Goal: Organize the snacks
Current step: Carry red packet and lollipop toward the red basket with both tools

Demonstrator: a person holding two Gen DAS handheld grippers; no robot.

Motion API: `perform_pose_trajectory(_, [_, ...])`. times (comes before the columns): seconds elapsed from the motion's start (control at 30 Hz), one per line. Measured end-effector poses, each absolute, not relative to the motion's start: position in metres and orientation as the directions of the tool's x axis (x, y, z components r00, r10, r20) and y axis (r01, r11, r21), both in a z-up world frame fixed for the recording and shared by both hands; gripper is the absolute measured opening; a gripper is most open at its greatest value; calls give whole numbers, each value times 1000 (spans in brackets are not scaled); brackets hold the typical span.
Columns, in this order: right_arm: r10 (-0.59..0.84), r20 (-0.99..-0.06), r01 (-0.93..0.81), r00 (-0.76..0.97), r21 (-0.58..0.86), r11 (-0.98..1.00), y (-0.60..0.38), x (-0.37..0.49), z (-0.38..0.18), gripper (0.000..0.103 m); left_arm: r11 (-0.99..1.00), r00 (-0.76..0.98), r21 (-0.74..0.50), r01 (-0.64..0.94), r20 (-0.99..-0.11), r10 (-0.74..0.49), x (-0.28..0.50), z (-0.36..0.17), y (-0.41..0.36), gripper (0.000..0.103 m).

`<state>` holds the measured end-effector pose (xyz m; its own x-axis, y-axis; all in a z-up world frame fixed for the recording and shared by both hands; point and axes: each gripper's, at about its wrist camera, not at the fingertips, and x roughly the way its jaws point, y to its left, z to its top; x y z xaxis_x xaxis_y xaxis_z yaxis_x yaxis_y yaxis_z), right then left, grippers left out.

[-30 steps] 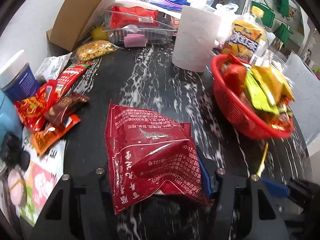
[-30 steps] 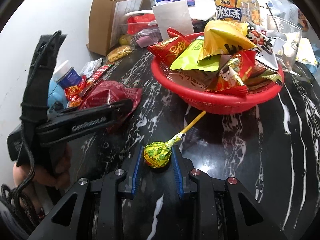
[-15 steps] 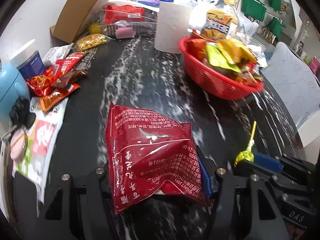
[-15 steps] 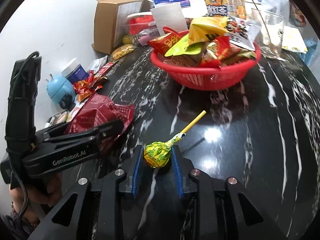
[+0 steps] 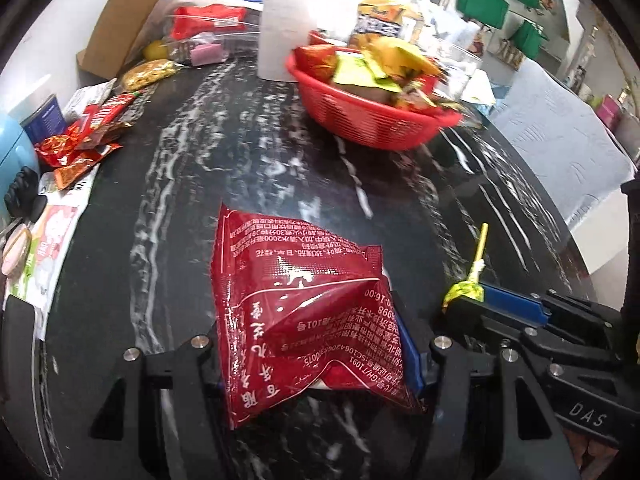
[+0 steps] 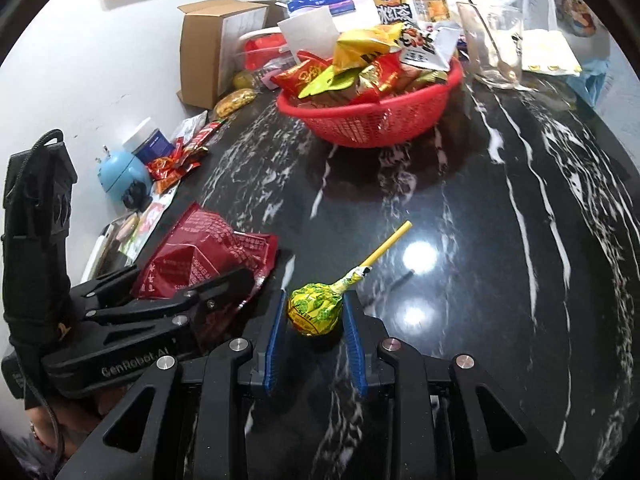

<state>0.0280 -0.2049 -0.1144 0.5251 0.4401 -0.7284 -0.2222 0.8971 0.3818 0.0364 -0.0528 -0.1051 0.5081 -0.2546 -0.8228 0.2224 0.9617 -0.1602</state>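
My left gripper (image 5: 316, 356) is shut on a dark red snack bag (image 5: 304, 304) with white print, held above the black marble table (image 5: 248, 168). My right gripper (image 6: 316, 320) is shut on the head of a yellow-green wrapped lollipop (image 6: 314, 310), its yellow stick pointing up and to the right. That lollipop (image 5: 466, 290) and the right gripper show at the lower right of the left wrist view. The red bag (image 6: 200, 258) and the left gripper (image 6: 224, 280) show at the left of the right wrist view. A red mesh basket (image 6: 372, 114) heaped with snack packets stands far across the table.
Loose red snack packets (image 5: 80, 144) lie by the wall at the left, near a blue can (image 5: 42, 118) and a light blue gadget (image 6: 120, 174). Behind the basket (image 5: 360, 114) stand a cardboard box (image 6: 212, 48), a white paper roll (image 5: 284, 36), a drink bottle (image 6: 404, 4) and a glass (image 6: 492, 48).
Both grippers have drawn back from the basket, which now looks farther off and smaller. The bag and the lollipop stay gripped. The right gripper has come into the left wrist view.
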Motion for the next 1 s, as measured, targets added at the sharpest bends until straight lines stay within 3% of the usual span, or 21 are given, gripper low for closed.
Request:
perform_pose_trajectory(0.57, [503,-680,-239,533,450,861,-218,16,-98,28,950,580,-182,252,-758,-299,32,-65,-61,61])
perform_pose_trajectory(1.0, [422,-633,-255,649,342,904,-232,52,-40,28,942,689,-187,278,-644,-331,79,-10,-69,61])
